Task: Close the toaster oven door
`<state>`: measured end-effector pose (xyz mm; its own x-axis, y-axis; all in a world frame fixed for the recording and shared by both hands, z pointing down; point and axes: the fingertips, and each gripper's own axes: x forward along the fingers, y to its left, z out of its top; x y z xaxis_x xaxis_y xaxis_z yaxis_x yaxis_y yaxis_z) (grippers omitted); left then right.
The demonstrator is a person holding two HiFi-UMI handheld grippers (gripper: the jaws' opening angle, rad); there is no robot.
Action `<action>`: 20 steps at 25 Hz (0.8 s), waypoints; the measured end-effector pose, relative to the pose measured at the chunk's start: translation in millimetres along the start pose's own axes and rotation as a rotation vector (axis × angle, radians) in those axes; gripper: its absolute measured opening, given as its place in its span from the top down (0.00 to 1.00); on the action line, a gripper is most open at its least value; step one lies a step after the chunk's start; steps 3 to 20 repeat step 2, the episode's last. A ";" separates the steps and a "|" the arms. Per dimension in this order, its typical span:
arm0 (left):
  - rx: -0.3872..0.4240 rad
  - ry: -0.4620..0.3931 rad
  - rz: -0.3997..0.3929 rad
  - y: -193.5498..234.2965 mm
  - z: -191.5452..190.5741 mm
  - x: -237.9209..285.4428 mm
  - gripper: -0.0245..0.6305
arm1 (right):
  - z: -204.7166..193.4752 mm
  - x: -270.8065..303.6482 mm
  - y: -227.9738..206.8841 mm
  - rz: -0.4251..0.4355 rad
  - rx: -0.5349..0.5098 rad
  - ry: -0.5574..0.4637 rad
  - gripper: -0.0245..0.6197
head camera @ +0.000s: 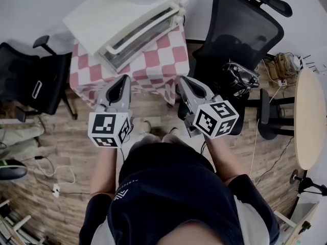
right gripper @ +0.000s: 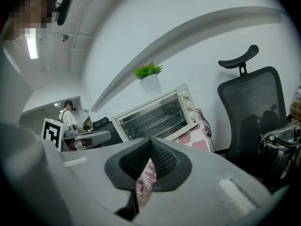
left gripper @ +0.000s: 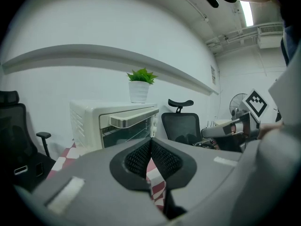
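Observation:
A white toaster oven (head camera: 127, 22) stands on a small table with a red and white checked cloth (head camera: 158, 65). Its glass door (right gripper: 153, 117) looks upright against the front, with the long handle (left gripper: 133, 118) along the top edge. My left gripper (head camera: 122, 81) and right gripper (head camera: 183, 81) hover side by side short of the table's front edge, apart from the oven. Both point at it. The left gripper (left gripper: 151, 141) has its jaws pressed together with nothing in them. The right gripper (right gripper: 150, 140) is shut and empty too.
A potted green plant (left gripper: 140, 86) sits on top of the oven. A black office chair (head camera: 240, 32) with a dark bag (head camera: 239, 78) on it stands right of the table, and another black chair (head camera: 30, 80) stands to the left. A round wooden table (head camera: 309, 116) is at the far right.

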<state>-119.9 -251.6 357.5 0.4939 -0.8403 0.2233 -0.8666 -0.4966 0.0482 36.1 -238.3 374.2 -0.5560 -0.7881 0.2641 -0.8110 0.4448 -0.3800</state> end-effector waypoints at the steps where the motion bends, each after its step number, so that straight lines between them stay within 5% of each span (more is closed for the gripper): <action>1: -0.010 -0.004 0.000 1.3 0.5 0.0 0.96 | 0.1 0.2 -0.3 -0.001 0.000 0.000 0.96; 20: -0.020 -0.009 0.000 2.7 1.1 -0.1 0.96 | 0.2 0.4 -0.7 -0.003 0.000 0.000 0.96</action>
